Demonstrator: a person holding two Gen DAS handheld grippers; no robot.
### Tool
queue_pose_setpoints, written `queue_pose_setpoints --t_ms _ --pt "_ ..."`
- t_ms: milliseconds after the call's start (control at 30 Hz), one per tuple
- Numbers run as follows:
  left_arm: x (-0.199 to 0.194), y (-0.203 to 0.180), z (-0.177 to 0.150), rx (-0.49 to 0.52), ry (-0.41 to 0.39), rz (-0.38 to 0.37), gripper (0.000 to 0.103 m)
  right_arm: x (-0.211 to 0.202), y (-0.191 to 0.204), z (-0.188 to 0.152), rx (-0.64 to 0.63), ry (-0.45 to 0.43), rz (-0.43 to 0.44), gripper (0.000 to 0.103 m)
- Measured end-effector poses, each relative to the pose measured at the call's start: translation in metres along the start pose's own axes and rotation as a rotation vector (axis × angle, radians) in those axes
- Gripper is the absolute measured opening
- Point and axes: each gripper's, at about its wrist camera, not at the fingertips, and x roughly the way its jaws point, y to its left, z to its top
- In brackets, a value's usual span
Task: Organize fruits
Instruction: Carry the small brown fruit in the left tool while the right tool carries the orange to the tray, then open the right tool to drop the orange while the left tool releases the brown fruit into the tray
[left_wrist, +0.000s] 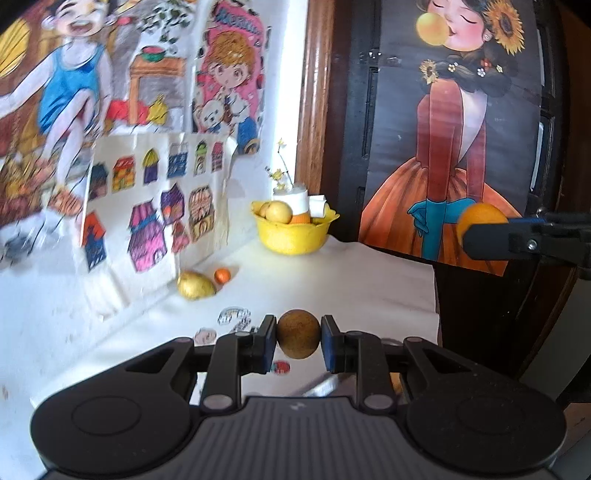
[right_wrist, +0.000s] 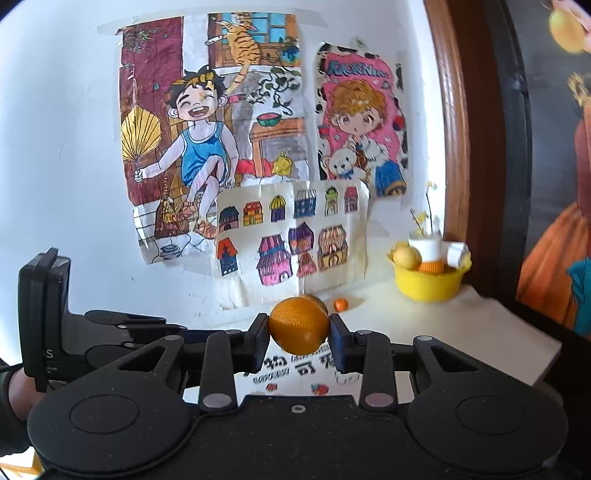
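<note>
My left gripper (left_wrist: 298, 340) is shut on a small round brown fruit (left_wrist: 298, 334) and holds it above the white table (left_wrist: 369, 280). My right gripper (right_wrist: 298, 332) is shut on an orange (right_wrist: 298, 325); that orange also shows at the right edge of the left wrist view (left_wrist: 480, 219). A yellow bowl (left_wrist: 293, 232), also in the right wrist view (right_wrist: 428, 284), stands at the table's far corner with yellow fruit and an orange item in it. A yellow mango-like fruit (left_wrist: 195, 285) and a tiny orange fruit (left_wrist: 222, 275) lie by the wall; the tiny one shows in the right wrist view (right_wrist: 340, 304).
Coloured drawings (right_wrist: 258, 147) hang on the white wall, with one sheet (right_wrist: 291, 236) leaning on the table. A small vase with yellow flowers (left_wrist: 284, 177) stands behind the bowl. A dark door with a girl poster (left_wrist: 454, 129) is to the right. Stickers (right_wrist: 306, 369) lie on the table.
</note>
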Motion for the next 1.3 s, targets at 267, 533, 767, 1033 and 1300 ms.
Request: queue_pose_setpoints --t_ms 267,533,767,1033,1300 --pt "-0.016 0.008 -0.037 -0.05 0.032 0.011 0.028 -0.007 -0.001 -0.039 0.054 0.052 -0.036 0.036" --pt "0.003 0.022 -0.082 -0.091 0.153 0.036 0.028 0.013 -0.004 -0.096 0.129 0.188 -0.017 0.036" --pt "0.027 0.029 -0.107 -0.116 0.223 0.055 0.028 0.037 0.008 -0.138 0.147 0.312 0.018 0.036" --pt "0.061 0.044 -0.093 -0.136 0.233 0.057 0.028 0.055 0.007 -0.149 0.136 0.358 0.005 0.036" --pt "0.087 0.041 -0.094 -0.14 0.266 0.035 0.028 0.069 0.003 -0.159 0.121 0.403 -0.023 0.036"
